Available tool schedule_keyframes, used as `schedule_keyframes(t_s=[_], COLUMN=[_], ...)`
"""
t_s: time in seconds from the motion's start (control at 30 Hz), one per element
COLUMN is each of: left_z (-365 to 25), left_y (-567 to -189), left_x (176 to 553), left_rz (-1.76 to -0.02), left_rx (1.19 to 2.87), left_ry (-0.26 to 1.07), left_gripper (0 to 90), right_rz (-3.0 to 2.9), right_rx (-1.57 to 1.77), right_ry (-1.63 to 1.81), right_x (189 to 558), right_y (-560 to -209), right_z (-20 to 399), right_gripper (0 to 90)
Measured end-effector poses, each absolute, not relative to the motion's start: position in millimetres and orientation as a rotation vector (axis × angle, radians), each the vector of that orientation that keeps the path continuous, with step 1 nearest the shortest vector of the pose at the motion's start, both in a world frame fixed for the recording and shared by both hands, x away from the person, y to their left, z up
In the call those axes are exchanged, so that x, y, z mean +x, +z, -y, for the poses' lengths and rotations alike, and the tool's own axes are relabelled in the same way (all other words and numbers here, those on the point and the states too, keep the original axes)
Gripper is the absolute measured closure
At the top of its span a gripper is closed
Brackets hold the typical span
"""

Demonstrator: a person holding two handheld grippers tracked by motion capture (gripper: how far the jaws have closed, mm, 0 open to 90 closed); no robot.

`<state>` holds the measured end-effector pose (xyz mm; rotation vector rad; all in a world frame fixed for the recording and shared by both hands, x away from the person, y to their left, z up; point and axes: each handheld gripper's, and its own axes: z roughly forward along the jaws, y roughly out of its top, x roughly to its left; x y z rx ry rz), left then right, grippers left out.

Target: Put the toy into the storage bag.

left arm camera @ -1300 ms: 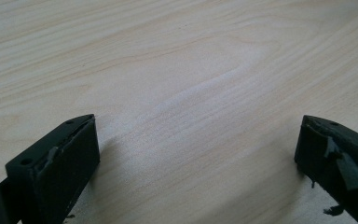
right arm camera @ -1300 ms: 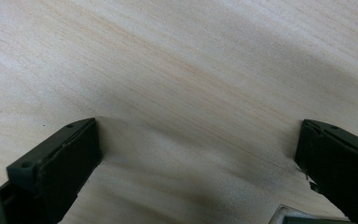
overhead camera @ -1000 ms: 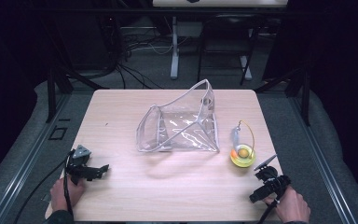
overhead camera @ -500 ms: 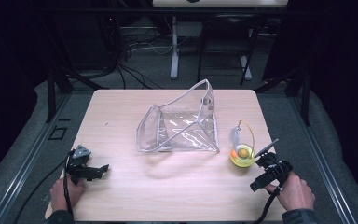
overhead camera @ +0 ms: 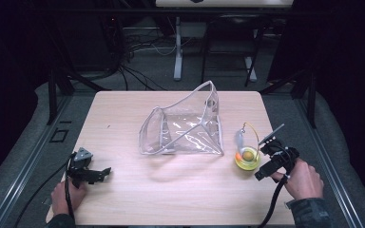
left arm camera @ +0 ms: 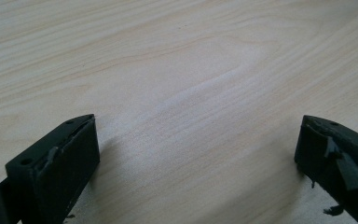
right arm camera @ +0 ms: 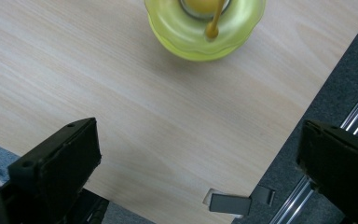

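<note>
Approaching the yellow toy beside the clear bag, the right tool gapes empty; the left tool, also spread, rests well apart; closing on the toy likely comes next

I'm looking down on a pale wooden table standing on grey carpet. Beyond it the room is dark, with black cables tangled around a white stand leg.
</note>
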<state>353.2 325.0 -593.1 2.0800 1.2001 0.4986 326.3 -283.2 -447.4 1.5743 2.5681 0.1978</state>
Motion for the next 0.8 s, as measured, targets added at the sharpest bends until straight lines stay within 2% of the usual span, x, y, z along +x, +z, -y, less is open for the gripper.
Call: schedule_keyframes(t_s=[0.5, 0.6, 0.8], left_z=[-325, -325, -325], left_y=[-593, -593, -593], left_x=[353, 353, 353], left_rz=[-1.199, -1.199, -1.199], left_rx=[2.08, 2.08, 2.081], left_ry=[0.498, 0.498, 0.498], left_gripper=[0.0, 0.0, 0.0], right_rz=[-2.603, -2.617, -2.623], right_rx=[1.529, 1.509, 1.477], right_ry=[0.203, 0.215, 0.233], right_x=[352, 357, 367], right_y=[-418, -409, -395], right_z=[274, 270, 264], right_gripper=[0.3, 1.8, 10.9])
